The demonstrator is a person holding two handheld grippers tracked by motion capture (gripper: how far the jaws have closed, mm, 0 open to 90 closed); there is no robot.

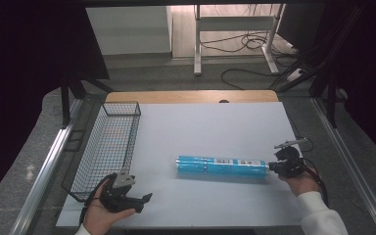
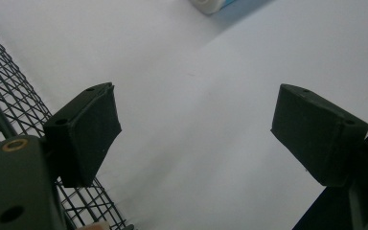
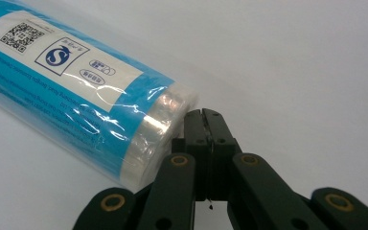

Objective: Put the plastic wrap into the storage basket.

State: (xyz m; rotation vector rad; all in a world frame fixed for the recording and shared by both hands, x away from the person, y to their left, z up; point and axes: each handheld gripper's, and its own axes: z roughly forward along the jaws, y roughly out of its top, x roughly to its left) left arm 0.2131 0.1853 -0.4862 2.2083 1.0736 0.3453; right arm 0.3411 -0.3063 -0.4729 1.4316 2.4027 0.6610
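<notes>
A long blue and white tube (image 1: 221, 166) wrapped in clear film lies on its side on the white table top, a little right of the middle. My right gripper (image 1: 272, 167) sits at its right end. In the right gripper view the jaws (image 3: 204, 112) are pressed together, right against the tube's (image 3: 72, 91) clear end cap. Whether they pinch any film I cannot tell. My left gripper (image 1: 143, 202) rests near the front left, by the basket's near corner. Its jaws (image 2: 196, 134) stand wide open with only bare table between them, and the tube's other end (image 2: 211, 5) lies far off.
A black wire basket (image 1: 120, 104) stands along the table's left side, its mesh (image 2: 9, 96) close beside my left jaw. The white sheet (image 1: 200, 127) covers the table. Behind it are a wooden edge, a desk frame and loose cables on the floor.
</notes>
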